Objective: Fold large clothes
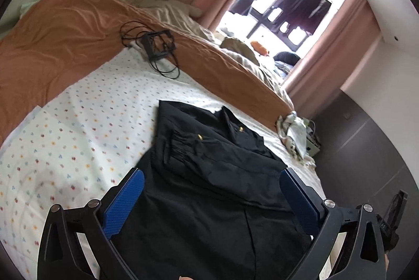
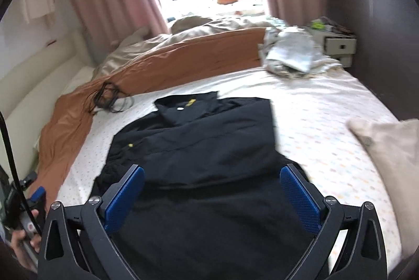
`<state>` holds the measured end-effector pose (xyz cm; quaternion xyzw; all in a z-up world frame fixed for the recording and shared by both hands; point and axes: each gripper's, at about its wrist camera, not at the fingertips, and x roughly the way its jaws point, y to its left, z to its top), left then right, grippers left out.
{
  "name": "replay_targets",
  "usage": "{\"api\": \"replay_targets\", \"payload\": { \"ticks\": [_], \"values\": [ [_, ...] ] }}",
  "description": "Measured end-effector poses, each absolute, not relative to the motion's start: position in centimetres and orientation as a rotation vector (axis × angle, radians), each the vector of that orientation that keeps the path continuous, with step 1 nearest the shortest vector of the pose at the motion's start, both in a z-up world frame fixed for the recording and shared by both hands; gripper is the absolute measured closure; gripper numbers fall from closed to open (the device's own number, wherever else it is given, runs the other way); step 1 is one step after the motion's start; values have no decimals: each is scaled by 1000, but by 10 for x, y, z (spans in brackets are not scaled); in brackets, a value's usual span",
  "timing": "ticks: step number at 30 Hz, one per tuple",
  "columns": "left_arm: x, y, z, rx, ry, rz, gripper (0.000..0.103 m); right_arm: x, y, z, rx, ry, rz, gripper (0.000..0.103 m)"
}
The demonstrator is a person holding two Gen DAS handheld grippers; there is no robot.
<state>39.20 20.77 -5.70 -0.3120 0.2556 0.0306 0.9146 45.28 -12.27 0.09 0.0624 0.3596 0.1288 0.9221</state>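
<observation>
A large black garment (image 1: pixel 209 170) with small yellow marks lies spread on the white patterned bed sheet (image 1: pixel 86 128), sleeves folded in over the body. It also shows in the right wrist view (image 2: pixel 204 149), collar at the far end. My left gripper (image 1: pixel 212 175) is open, hovering above the garment's near part, holding nothing. My right gripper (image 2: pixel 212 172) is open too, above the garment's near hem, holding nothing. Part of the right gripper (image 1: pixel 392 217) shows at the left view's lower right edge.
An orange blanket (image 1: pixel 65 38) covers the bed's far side, with a black frame and cables (image 1: pixel 157 46) on it. A crumpled pale cloth pile (image 2: pixel 290 54) lies at the far corner. A beige pillow (image 2: pixel 387 164) is at right. A nightstand (image 2: pixel 337 46) stands beyond.
</observation>
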Motion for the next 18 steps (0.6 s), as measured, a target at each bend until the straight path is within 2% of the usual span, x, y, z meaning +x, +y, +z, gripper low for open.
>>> {"api": "replay_targets", "payload": {
  "ticks": [18],
  "values": [
    [265, 169, -45, -523, 526, 140, 0, 354, -227, -34, 194, 687, 227, 0]
  ]
}}
